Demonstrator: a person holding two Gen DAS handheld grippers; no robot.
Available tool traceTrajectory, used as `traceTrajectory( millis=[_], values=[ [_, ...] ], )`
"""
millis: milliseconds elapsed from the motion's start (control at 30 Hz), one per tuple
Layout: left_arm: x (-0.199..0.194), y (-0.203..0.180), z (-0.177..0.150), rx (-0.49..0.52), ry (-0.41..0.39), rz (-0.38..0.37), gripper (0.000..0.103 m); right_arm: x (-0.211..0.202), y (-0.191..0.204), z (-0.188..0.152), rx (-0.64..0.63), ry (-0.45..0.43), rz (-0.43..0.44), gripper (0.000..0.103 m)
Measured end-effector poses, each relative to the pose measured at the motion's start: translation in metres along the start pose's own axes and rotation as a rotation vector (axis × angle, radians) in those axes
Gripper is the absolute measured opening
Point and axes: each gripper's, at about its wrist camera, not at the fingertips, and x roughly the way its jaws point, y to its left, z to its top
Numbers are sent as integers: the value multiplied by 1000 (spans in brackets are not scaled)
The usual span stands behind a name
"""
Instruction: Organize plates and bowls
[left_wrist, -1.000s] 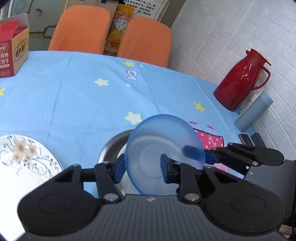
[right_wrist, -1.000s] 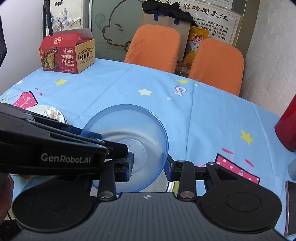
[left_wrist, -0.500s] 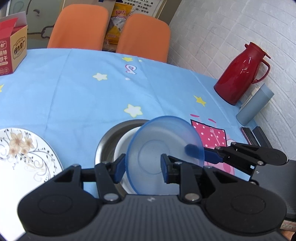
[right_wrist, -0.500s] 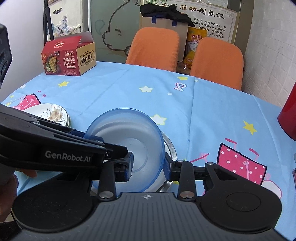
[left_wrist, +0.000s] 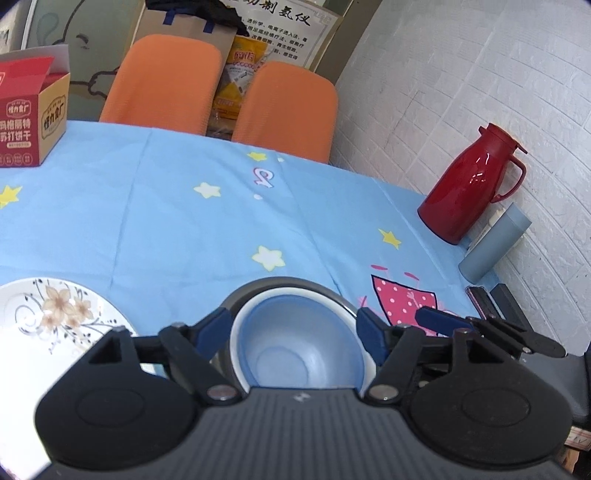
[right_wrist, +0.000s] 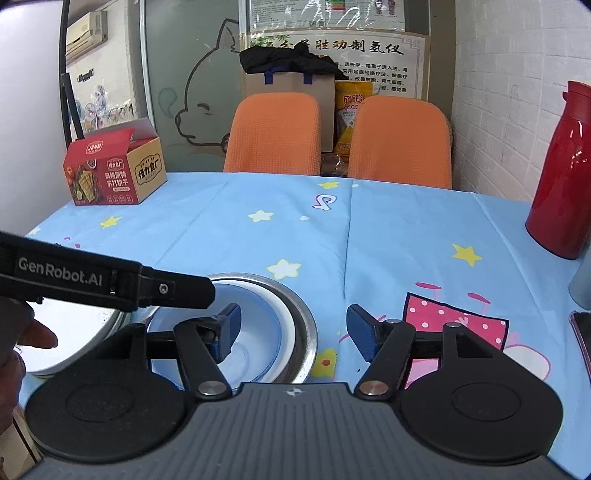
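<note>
A translucent blue bowl (left_wrist: 295, 343) rests nested in a white bowl (left_wrist: 243, 314), which sits in a steel bowl (left_wrist: 280, 283) on the blue tablecloth. My left gripper (left_wrist: 295, 330) is open, its fingers either side of the stack. My right gripper (right_wrist: 293, 328) is open, just right of the stack; the blue bowl (right_wrist: 258, 339) and steel rim (right_wrist: 306, 325) show by its left finger. A floral plate (left_wrist: 55, 317) lies left of the stack.
A red thermos (left_wrist: 469, 188) and a grey-blue container (left_wrist: 495, 243) stand at the right by the wall. A red cracker box (right_wrist: 114, 170) is at the far left. Two orange chairs (right_wrist: 273, 133) stand behind the table. A phone (left_wrist: 480, 299) lies at the right edge.
Both grippers held the blue bowl tilted above the stack, lowered it into the white bowl, then opened and released it. The right gripper drew back to the right.
</note>
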Motion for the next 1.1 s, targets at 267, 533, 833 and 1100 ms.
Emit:
traceTrajectory(
  millis=[267,533,833,1100],
  values=[
    [-11,17,-14,-38,-51,62,75,-13,3,-29,130,-54,-33,103],
    [21,22,-9,32,36,79,75,20,3,-25,95,15,-42,103],
    [73,21,7,161,217,39,75,47,2,-32,82,89,-36,103],
    [88,17,5,245,259,48,74,60,8,-36,76,117,-33,103]
  ],
)
